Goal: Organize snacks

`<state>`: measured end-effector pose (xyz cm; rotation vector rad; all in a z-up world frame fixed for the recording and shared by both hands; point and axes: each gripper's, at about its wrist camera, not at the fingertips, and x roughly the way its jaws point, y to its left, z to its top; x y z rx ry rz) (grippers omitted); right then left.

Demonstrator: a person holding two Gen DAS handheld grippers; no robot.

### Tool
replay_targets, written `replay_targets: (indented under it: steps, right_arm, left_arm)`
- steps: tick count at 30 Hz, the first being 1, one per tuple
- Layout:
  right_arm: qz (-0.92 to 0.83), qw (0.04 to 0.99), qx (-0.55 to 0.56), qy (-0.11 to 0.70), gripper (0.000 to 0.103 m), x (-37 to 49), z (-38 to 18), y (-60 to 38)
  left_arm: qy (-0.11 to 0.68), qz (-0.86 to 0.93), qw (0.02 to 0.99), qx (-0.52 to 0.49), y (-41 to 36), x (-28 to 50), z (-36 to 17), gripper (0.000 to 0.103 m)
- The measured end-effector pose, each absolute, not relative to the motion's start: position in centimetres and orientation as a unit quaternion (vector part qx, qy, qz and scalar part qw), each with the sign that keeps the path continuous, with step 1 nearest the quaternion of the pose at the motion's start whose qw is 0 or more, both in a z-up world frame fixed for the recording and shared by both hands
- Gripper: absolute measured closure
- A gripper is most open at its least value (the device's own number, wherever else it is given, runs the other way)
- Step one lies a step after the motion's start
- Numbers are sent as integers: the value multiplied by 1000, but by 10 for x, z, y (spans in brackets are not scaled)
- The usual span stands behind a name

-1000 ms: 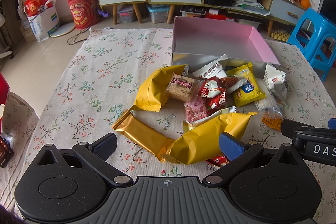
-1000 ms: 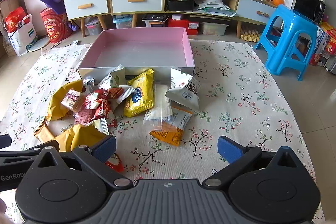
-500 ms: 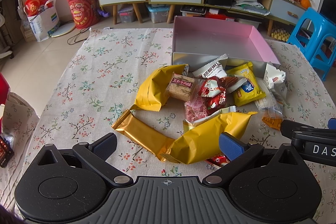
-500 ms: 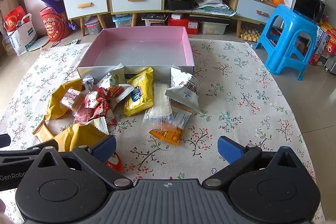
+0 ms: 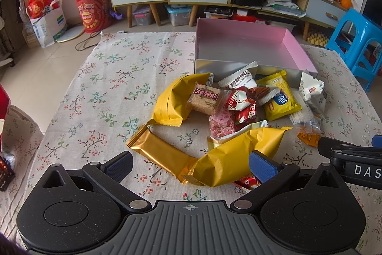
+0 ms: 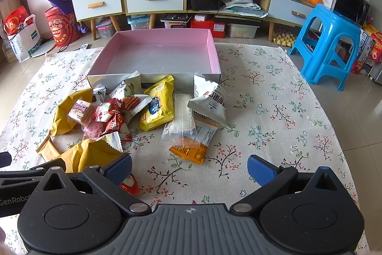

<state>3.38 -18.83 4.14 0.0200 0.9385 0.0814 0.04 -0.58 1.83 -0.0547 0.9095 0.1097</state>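
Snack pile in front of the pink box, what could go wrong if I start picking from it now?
The packets overlap, so lifting the brown square biscuit may drag the red candies along. The small red packet lies partly hidden under the right gripper and could be missed or crushed. The pink box is light and might slide.

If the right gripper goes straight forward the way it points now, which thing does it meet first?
Probably the orange packet, lying just ahead of the open right gripper on the floral cloth. Behind it lie the clear packet and the pink box. The gripper's height above the cloth is unclear.
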Motion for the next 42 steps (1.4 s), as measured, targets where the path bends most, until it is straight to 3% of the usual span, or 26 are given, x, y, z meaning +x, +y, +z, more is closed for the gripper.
replay_targets:
  steps: [11,25,37,42]
  right_arm:
    - [66,880,14,471,10,62,52,-192]
    - [154,814,63,557,11,109,27,-211]
    - [161,807,138,550,26,137,6,-243]
    - [177,807,112,552,40,145,-5,-226]
  left_arm:
    - [414,14,909,-33,14,21,29,0]
    - [488,-108,865,-55,30,58,15,0]
    - [469,-256,845,-10,14,57,6,6]
    - [468,-279,838,22,3,57,3,8]
